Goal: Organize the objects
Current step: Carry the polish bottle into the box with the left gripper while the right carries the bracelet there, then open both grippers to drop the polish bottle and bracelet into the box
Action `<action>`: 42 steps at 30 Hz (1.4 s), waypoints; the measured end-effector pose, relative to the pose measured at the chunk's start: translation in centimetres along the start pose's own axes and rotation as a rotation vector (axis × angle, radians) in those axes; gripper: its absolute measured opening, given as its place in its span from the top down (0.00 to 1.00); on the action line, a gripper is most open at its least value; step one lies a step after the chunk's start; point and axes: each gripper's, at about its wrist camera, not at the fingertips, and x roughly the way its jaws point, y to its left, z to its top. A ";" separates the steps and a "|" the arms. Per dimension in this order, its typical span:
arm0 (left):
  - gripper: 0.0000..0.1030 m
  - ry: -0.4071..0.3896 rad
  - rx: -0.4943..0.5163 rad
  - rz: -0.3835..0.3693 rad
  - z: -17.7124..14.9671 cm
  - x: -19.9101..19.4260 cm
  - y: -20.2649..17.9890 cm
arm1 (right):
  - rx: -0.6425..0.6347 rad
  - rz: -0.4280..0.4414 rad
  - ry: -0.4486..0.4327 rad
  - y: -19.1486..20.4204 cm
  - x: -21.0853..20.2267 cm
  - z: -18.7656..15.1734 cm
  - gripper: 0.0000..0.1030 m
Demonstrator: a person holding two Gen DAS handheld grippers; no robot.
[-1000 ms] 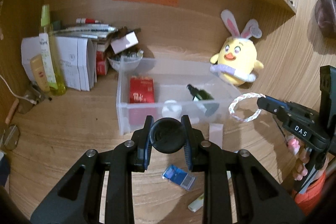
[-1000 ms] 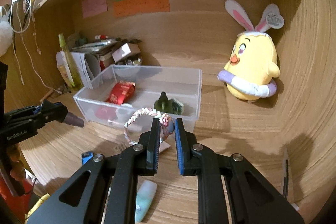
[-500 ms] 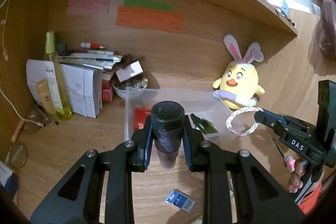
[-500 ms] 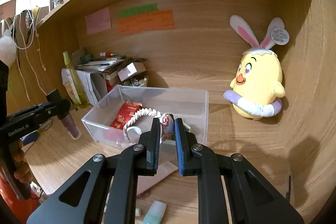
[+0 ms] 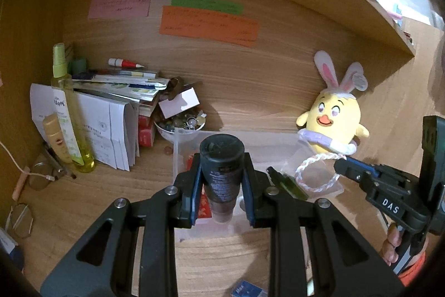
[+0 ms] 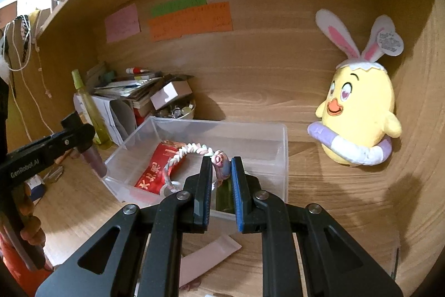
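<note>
A: What is at the left side?
B: At nine o'clock of the bin (image 5: 178, 157) stand a spray bottle (image 5: 69, 107) and papers (image 5: 111, 127), with a bowl (image 5: 178, 127) just beside the bin's back corner.
A: And the left hand-held gripper (image 5: 222, 180)?
B: It is closed on a dark tube (image 5: 222, 169), cap up, above the near wall of the bin.
A: What lies in the bin?
B: A red packet (image 6: 158, 169) at the left, a green bottle (image 5: 289, 183) more to the right.
A: The right hand-held gripper (image 6: 219, 171)?
B: Its jaws are pressed narrow on the pink bead of a bracelet (image 6: 189, 155), which hangs over the bin. At three o'clock a plush chick (image 6: 358, 116) sits on the worktop (image 6: 333, 199), apart from the bin.
</note>
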 end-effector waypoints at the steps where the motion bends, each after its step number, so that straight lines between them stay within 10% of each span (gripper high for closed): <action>1: 0.75 -0.003 0.002 0.005 0.1 0.2 0.1 | 0.000 0.003 0.007 0.0 0.4 0.0 0.88; 29: 0.75 0.132 0.189 0.102 -2.6 7.3 -3.8 | -0.052 -0.017 0.173 0.2 6.9 -1.8 0.88; 35: 0.43 0.161 0.187 0.063 -2.8 7.5 -4.6 | -0.045 -0.022 0.179 0.0 6.8 -1.7 0.86; 42: 0.31 0.138 0.185 0.038 -2.5 6.2 -5.2 | -0.048 -0.044 0.138 -0.1 5.3 -1.5 0.65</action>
